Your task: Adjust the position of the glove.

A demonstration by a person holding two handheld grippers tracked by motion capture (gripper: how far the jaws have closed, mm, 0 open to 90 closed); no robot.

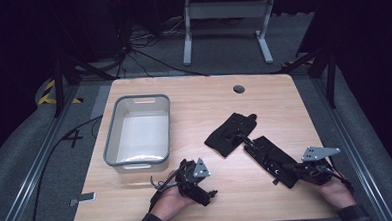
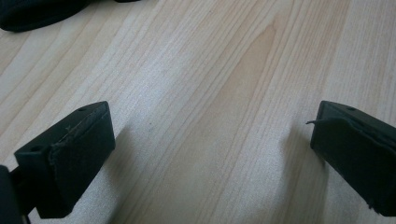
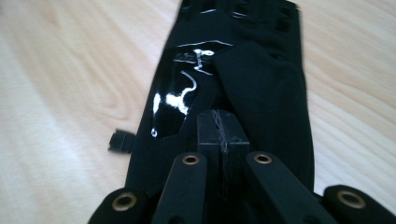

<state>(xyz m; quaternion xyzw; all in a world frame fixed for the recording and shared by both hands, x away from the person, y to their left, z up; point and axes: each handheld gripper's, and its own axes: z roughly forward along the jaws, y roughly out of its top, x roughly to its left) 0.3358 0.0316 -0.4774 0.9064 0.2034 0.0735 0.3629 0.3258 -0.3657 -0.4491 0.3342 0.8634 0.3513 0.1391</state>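
Observation:
Two black gloves lie on the wooden table (image 1: 193, 100). The far glove (image 1: 230, 133) rests near the middle. The near glove (image 1: 271, 160) stretches toward my right hand, its glossy patch (image 3: 173, 102) catching light. My right gripper (image 1: 294, 175) (image 3: 222, 133) is shut, its pads pressed together over the near end of that glove (image 3: 266, 93); I cannot tell whether fabric is pinched. My left gripper (image 1: 206, 192) (image 2: 212, 149) stands open over bare wood near the front edge, nothing between its fingers. A dark glove edge (image 2: 32, 14) shows far off in the left gripper view.
A grey plastic bin (image 1: 110, 139) with nothing visible inside stands at the table's left. A round cable hole (image 1: 239, 89) sits near the back edge. A small black tab (image 3: 119, 140) sticks out beside the near glove. Bare wood lies between the two grippers.

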